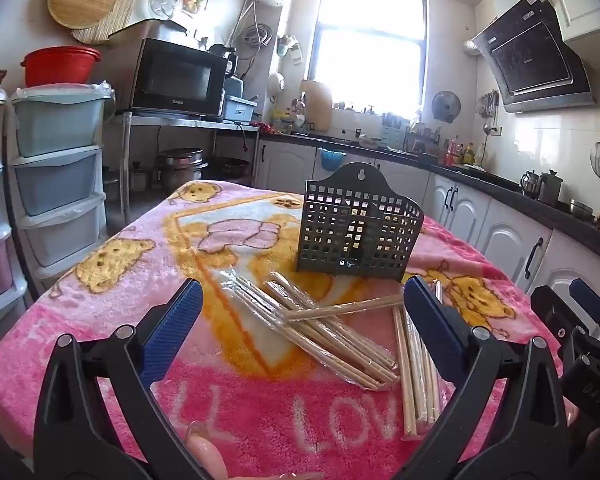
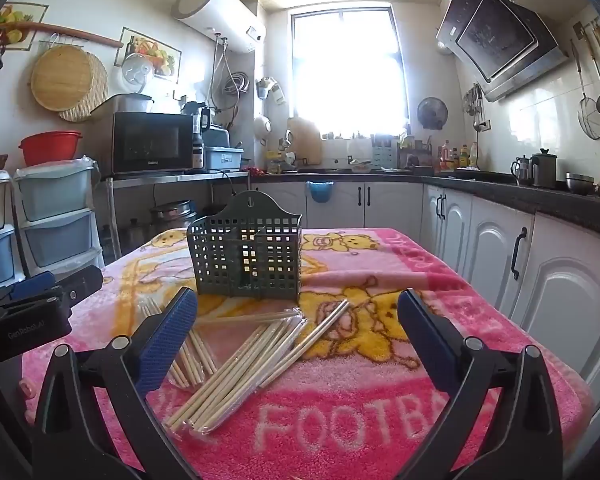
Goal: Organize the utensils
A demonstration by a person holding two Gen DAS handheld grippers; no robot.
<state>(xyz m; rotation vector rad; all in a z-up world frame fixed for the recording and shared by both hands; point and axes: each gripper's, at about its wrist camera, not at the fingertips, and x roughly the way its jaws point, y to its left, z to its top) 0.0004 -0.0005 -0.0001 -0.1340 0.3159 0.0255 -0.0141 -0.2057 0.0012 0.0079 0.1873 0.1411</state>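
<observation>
We held both grippers, left (image 1: 302, 316) and right (image 2: 296, 320), with fingers spread wide and empty above the wrapped chopsticks (image 2: 236, 364) scattered on the pink blanket (image 2: 380, 420). Behind them stood the empty holder (image 2: 246, 256). Nothing seemed sorted yet; next we needed to pinch one bundle.

one holder (image 1: 358, 228), chopstick packs (image 1: 320, 332) — perhaps six
</observation>
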